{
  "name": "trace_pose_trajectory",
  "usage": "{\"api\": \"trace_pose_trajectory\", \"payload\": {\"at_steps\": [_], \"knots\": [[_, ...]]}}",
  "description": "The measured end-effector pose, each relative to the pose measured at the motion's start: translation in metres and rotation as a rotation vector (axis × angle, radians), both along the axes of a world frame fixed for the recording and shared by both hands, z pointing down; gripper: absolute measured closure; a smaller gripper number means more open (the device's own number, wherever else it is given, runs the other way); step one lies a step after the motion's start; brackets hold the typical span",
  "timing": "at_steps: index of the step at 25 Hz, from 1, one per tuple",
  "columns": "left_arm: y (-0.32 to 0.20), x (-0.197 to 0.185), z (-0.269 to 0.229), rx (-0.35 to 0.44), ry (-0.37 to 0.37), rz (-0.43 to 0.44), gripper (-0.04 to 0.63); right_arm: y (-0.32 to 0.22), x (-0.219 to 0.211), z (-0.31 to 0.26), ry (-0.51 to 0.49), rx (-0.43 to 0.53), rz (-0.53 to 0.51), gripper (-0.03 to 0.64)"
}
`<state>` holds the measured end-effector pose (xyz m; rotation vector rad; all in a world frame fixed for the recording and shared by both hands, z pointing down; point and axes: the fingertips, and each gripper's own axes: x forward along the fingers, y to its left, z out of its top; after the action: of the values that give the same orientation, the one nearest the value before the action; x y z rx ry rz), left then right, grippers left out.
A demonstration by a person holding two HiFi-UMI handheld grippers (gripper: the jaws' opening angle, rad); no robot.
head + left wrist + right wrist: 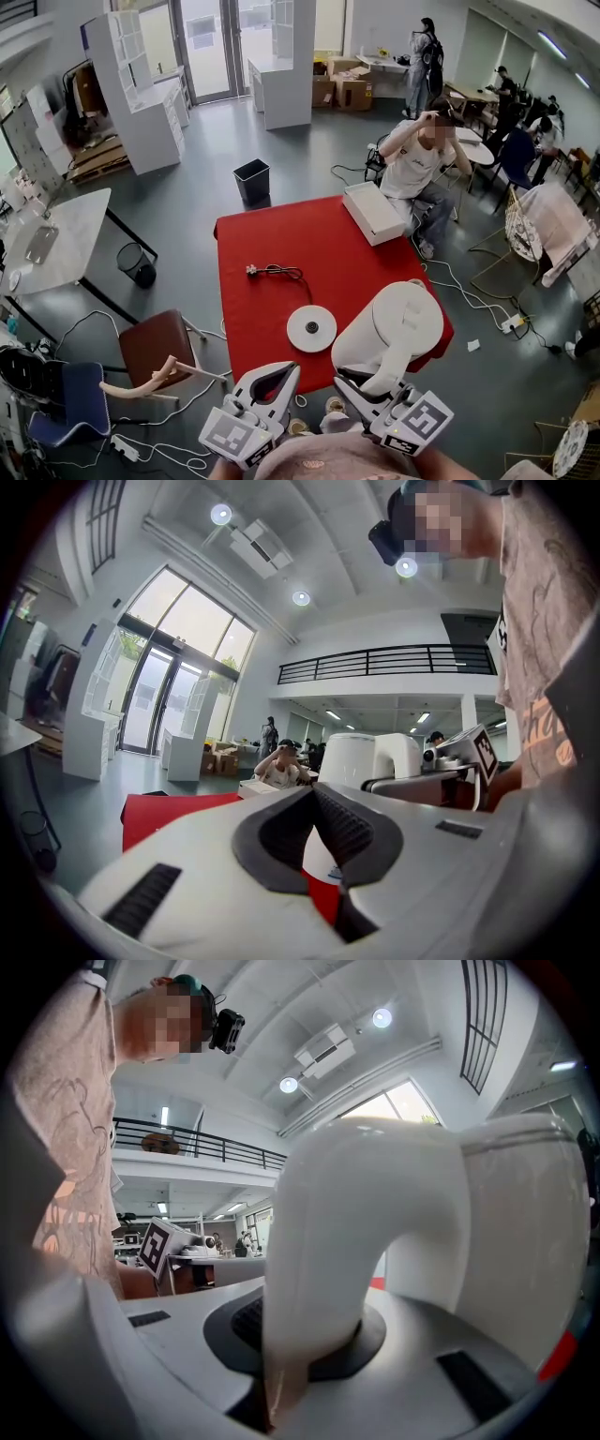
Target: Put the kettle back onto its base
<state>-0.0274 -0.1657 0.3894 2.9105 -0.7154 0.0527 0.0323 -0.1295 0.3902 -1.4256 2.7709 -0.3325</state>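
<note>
The white kettle (394, 328) hangs over the near right corner of the red table (272, 234), tilted towards me. My right gripper (364, 386) is shut on the kettle's handle; in the right gripper view the handle (314, 1269) fills the space between the jaws of the right gripper (309, 1340). The round white base (311, 328) lies flat on the table just left of the kettle, and its black cord and plug (272, 272) trail towards the far side. My left gripper (274, 382) hovers at the near table edge, left of the kettle, shut with nothing in it (314, 794).
A white box (373, 213) sits on the table's far right corner, and a person (417, 159) is seated just behind it. A brown chair (155, 347) stands near the left of the table. A black bin (251, 178) stands beyond the far edge.
</note>
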Motion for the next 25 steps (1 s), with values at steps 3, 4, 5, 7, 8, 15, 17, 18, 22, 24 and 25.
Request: {"api": "trace_pose_trajectory", "payload": {"at_steps": [3, 4, 5, 7, 8, 15, 17, 18, 22, 24, 25], "knots": [[-0.004, 0.006, 0.001, -0.043, -0.016, -0.002, 0.594, -0.007, -0.001, 0.003, -0.008, -0.009, -0.021, 0.561], [-0.005, 0.009, 0.001, -0.058, -0.022, -0.003, 0.594, -0.009, 0.000, 0.004, -0.008, -0.012, -0.030, 0.561], [-0.007, 0.011, 0.001, -0.064, -0.024, -0.006, 0.594, -0.010, 0.001, 0.005, -0.008, -0.013, -0.039, 0.561], [-0.010, 0.012, 0.002, -0.067, -0.029, -0.014, 0.594, -0.014, 0.000, 0.005, -0.008, -0.012, -0.059, 0.561], [-0.012, 0.012, 0.003, -0.066, -0.030, -0.018, 0.594, -0.015, -0.001, 0.004, -0.008, -0.010, -0.069, 0.561], [-0.018, 0.014, 0.010, -0.073, -0.029, -0.038, 0.594, -0.034, -0.004, 0.001, -0.002, 0.006, -0.127, 0.561], [-0.022, 0.013, 0.013, -0.038, -0.019, -0.053, 0.594, -0.041, -0.005, 0.002, 0.000, 0.016, -0.143, 0.561], [-0.023, 0.012, 0.014, -0.033, -0.021, -0.063, 0.594, -0.045, -0.005, 0.003, 0.002, 0.020, -0.151, 0.561], [-0.023, 0.010, 0.013, -0.066, -0.028, -0.080, 0.594, -0.065, -0.012, 0.006, 0.015, 0.027, -0.186, 0.561], [-0.024, 0.005, 0.013, -0.045, -0.019, -0.103, 0.594, -0.074, -0.015, 0.006, 0.021, 0.028, -0.201, 0.561], [-0.024, 0.003, 0.013, -0.034, -0.015, -0.115, 0.594, -0.079, -0.016, 0.006, 0.022, 0.029, -0.209, 0.561]]}}
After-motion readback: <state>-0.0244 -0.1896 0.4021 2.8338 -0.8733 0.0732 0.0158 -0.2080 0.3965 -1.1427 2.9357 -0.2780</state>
